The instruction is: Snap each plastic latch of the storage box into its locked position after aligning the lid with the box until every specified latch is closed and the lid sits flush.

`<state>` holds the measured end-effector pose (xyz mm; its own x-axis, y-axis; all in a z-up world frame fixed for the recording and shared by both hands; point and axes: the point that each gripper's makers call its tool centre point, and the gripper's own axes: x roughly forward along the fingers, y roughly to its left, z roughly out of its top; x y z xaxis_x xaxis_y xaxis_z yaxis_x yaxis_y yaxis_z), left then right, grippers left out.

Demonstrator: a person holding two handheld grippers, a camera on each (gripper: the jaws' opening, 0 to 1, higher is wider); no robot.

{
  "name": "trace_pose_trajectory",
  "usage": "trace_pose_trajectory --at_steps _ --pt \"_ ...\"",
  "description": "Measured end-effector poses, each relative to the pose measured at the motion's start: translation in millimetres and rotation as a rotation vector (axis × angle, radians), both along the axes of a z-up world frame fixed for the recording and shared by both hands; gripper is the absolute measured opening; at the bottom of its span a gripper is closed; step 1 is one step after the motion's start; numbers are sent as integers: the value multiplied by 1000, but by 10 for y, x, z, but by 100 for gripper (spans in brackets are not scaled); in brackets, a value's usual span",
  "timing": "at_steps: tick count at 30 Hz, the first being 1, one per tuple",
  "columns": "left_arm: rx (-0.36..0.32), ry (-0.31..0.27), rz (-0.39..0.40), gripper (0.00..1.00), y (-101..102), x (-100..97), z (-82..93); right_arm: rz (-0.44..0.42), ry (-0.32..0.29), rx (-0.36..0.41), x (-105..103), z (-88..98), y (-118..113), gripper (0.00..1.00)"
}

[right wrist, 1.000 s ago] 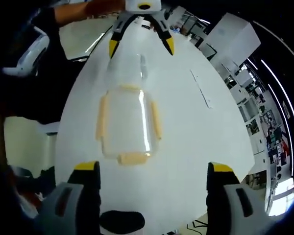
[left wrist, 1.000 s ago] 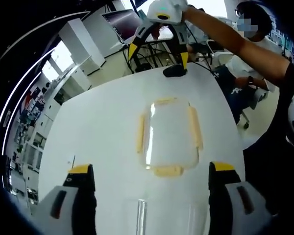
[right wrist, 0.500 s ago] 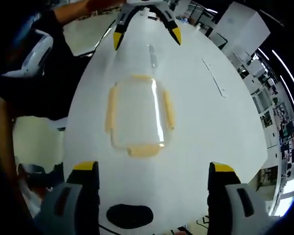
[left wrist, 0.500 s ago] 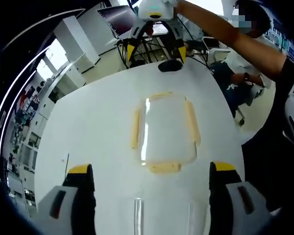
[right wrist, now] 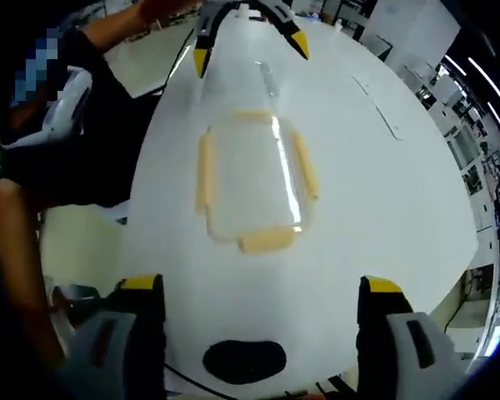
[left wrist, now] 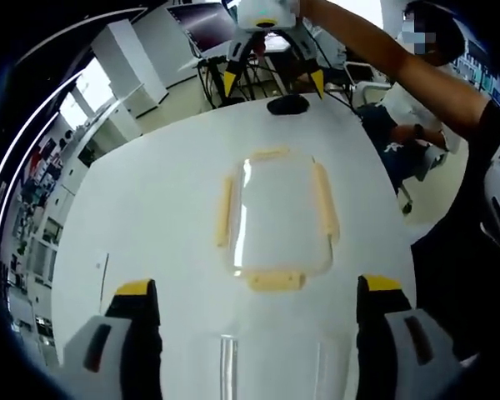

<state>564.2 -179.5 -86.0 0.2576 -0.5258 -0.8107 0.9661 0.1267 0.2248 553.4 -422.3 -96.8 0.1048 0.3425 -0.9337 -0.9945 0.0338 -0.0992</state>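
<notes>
A clear lid (left wrist: 275, 212) with a yellow latch (left wrist: 275, 279) on each side lies flat on the white table (left wrist: 150, 208). The clear box (left wrist: 271, 367) stands at the near edge, between my left gripper's jaws. My left gripper (left wrist: 258, 286) is open, with nothing held, short of the lid. In the right gripper view the lid (right wrist: 254, 175) lies ahead, with its near latch (right wrist: 267, 242) toward me and the box (right wrist: 267, 79) beyond it. My right gripper (right wrist: 262, 285) is open, with nothing held. Each gripper faces the other across the lid: right gripper (left wrist: 272, 82), left gripper (right wrist: 250, 52).
A black oval object (left wrist: 287, 104) lies on the table by the right gripper, black oval object (right wrist: 243, 360). A thin strip (right wrist: 375, 104) lies to one side. The person (left wrist: 450, 92) stands at the table's edge. Office furniture surrounds the table.
Both cameras have drawn back a little from the lid, so the black object shows more in the right gripper view. Lid and box have not moved. Both grippers stay open.
</notes>
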Motion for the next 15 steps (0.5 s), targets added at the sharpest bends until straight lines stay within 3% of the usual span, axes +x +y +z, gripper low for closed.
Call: trace_pose_trajectory --at_steps 5,15 --pt "5 5 12 97 4 12 -26 9 -30 12 56 34 30 92" --pt "23 37 19 95 21 20 -190 19 -33 18 121 -40 88 89"
